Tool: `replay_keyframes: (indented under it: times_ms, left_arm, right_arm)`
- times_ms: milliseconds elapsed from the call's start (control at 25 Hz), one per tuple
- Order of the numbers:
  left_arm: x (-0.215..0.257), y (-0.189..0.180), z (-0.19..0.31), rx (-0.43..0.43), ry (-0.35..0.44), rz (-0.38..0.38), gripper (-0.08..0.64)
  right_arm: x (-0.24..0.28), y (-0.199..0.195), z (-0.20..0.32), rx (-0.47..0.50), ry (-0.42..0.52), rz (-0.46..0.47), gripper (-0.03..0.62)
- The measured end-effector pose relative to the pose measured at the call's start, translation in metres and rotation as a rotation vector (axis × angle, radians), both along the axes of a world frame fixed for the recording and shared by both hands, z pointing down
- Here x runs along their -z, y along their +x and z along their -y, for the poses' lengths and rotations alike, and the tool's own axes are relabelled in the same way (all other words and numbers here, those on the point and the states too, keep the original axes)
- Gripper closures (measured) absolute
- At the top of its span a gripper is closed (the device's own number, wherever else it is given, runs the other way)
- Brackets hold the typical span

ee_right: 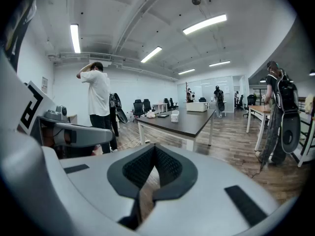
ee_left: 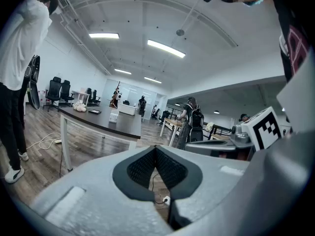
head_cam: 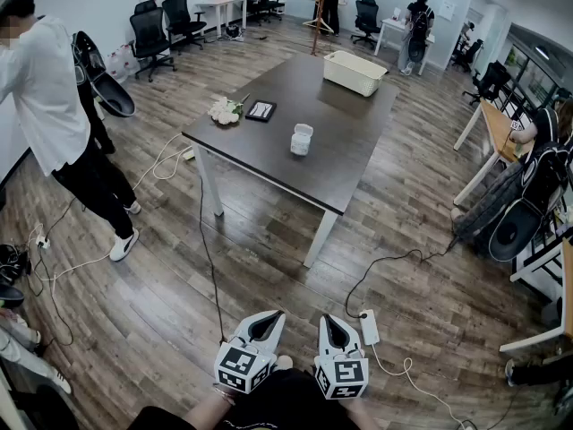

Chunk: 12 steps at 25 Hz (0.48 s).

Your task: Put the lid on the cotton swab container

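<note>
Lowest in the head view, the left gripper and right gripper sit side by side at the bottom edge, both closed on nothing. The cotton swab container stands well apart from them, mid-frame on the dark table. It is too small here to tell whether its lid lies on it or beside it. The step in hand looks like the approach. It would go best by walking up to the table's near edge, finding the lid, and opening one pair of jaws only then. A black cable runs across the floor from the table toward the grippers, and a power strip lies just right of them; either could catch a foot. A person in a white shirt stands at the left, clear of the direct path. A white basket, a black tray and a pale bundle share the table.

From the left gripper view, the left gripper has its pads meeting at the tips, and the container is small at centre left.

From the right gripper view, the right gripper is likewise closed and empty, and the container sits just above centre.
</note>
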<state>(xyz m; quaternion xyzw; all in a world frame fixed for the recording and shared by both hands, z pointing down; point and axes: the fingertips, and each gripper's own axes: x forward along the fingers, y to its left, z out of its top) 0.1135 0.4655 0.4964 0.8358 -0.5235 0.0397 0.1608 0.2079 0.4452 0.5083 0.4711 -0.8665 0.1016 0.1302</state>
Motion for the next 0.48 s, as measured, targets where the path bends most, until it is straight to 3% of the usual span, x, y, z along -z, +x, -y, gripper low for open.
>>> replay_keyframes:
  times_ms: [240, 480]
  left_arm:
    - [-0.004, -0.009, 0.008, -0.01, 0.002, 0.006, 0.552]
    - [-0.003, -0.024, 0.024, -0.022, 0.007, 0.002, 0.552]
  right_arm:
    - [-0.003, -0.009, 0.007, 0.001, 0.001, -0.016, 0.586]
    - [0.003, -0.02, 0.02, -0.036, 0.003, 0.033, 0.584]
